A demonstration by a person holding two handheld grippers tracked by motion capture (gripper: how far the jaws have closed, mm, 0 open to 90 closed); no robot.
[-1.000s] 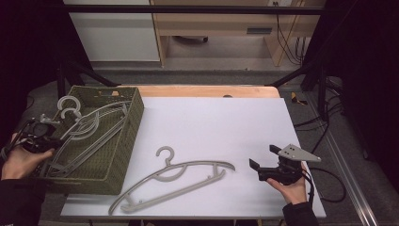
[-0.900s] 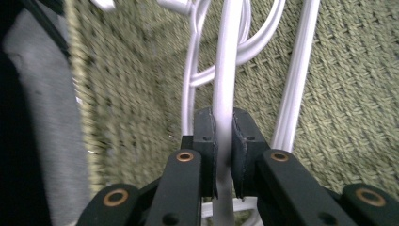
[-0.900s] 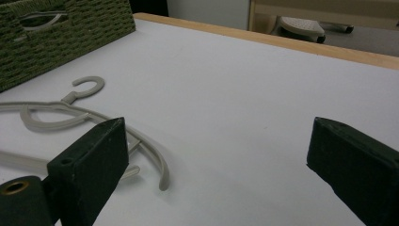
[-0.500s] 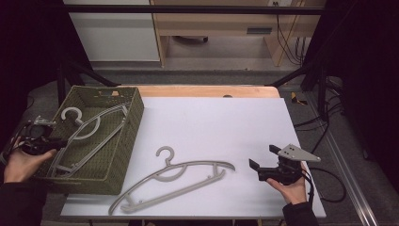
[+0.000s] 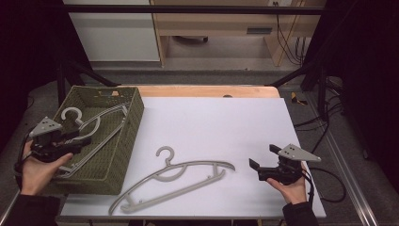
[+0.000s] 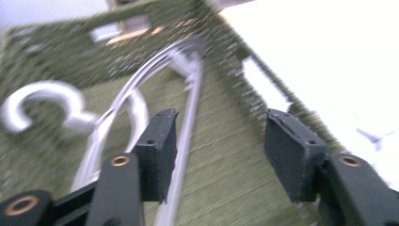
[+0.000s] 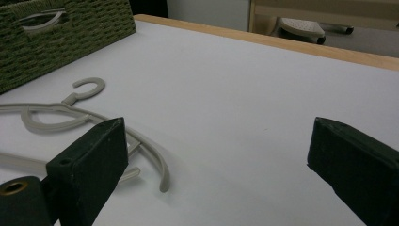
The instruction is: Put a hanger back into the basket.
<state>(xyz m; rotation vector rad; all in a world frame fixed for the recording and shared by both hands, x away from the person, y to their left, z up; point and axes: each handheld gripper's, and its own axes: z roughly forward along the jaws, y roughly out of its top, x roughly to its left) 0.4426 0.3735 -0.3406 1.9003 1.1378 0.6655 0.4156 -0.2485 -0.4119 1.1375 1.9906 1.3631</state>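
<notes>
A grey plastic hanger (image 5: pixel 96 126) lies inside the green woven basket (image 5: pixel 123 155) at the table's left. My left gripper (image 5: pixel 81 137) hovers over the basket's near left part. Its jaws have just been opening and now stand apart. In the left gripper view the hanger's bar (image 6: pixel 190 110) runs close beside the left pad (image 6: pixel 162 146), and neither pad presses on it. A second grey hanger (image 5: pixel 175 180) lies flat on the white table (image 5: pixel 216 120), hook pointing away. My right gripper (image 5: pixel 259 163) rests open to that hanger's right; the hanger's end (image 7: pixel 157 162) lies near its left jaw.
The basket (image 7: pixel 70 35) has a handle cut-out in its side wall. A wooden strip (image 5: pixel 202 91) edges the table's far side. Beyond it are a white cabinet (image 5: pixel 113 33) and a wooden bench. Cables hang off the right side.
The left gripper held the hanger tilted over the basket; it has opened and shifted slightly right, and the hanger now rests lower in the basket. The right hand has not moved.
</notes>
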